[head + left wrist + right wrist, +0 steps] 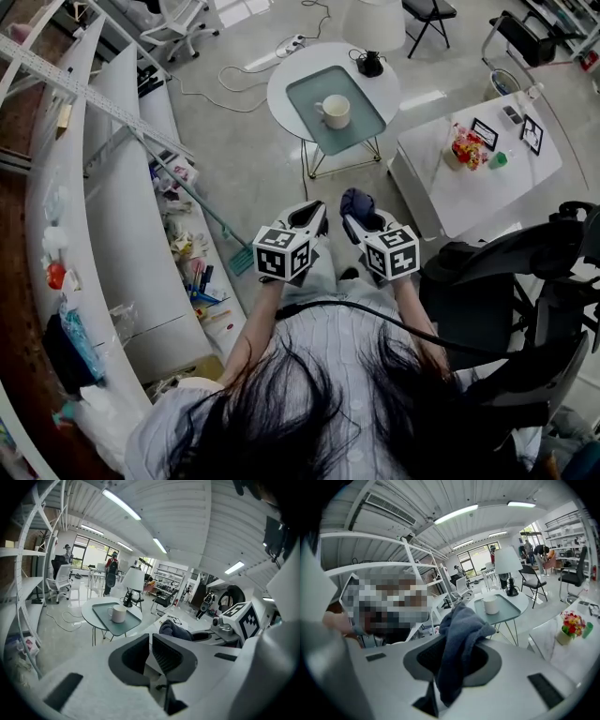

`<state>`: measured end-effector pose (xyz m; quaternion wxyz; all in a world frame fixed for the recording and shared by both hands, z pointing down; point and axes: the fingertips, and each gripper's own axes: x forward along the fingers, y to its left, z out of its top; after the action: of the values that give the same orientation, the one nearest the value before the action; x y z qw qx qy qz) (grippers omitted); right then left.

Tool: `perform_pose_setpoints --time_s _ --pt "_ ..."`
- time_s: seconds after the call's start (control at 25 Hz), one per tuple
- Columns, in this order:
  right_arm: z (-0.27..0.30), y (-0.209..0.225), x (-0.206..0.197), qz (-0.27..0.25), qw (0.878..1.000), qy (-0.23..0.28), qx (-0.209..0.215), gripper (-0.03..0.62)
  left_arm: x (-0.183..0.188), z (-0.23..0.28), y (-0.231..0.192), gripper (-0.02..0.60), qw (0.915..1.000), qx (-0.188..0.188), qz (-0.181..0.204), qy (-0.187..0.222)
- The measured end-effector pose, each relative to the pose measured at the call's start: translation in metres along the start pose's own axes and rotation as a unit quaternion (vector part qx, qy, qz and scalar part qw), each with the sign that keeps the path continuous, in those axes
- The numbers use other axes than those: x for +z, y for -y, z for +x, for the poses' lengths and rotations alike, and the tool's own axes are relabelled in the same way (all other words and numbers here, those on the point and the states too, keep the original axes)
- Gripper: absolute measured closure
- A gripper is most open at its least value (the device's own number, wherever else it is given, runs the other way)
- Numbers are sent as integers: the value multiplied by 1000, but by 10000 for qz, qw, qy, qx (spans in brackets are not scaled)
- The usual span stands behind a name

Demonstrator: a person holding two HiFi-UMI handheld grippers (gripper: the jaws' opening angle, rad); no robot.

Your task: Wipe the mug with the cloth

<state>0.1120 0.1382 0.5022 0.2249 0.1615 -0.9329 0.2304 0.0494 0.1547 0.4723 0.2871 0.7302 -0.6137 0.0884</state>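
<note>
Blue cloth (461, 634) clamped between right gripper (452, 660) fingers (483, 660), mug (335, 111) well apart

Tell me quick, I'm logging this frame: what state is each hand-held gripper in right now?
Left hand-held gripper: closed, holding nothing.
Right hand-held gripper: closed on the blue cloth.

The head view looks steeply down from above the person (323, 403), the round table (309, 58) distant at 12 o'clock. Both gripper views sit low, facing level across their jaws toward that same table, mug (335, 111) and lamp (373, 23).
</note>
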Motion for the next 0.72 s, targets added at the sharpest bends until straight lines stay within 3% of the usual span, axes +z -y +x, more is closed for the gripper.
perform_pose_setpoints --time_s 0.36,0.72 --pt "20 32 16 194 9997 -48 -172 500 18 37 -26 548 9998 -164 -25 -128" --pt "70 76 49 517 9968 -169 -584 500 53 88 -79 548 9969 -637 24 -455"
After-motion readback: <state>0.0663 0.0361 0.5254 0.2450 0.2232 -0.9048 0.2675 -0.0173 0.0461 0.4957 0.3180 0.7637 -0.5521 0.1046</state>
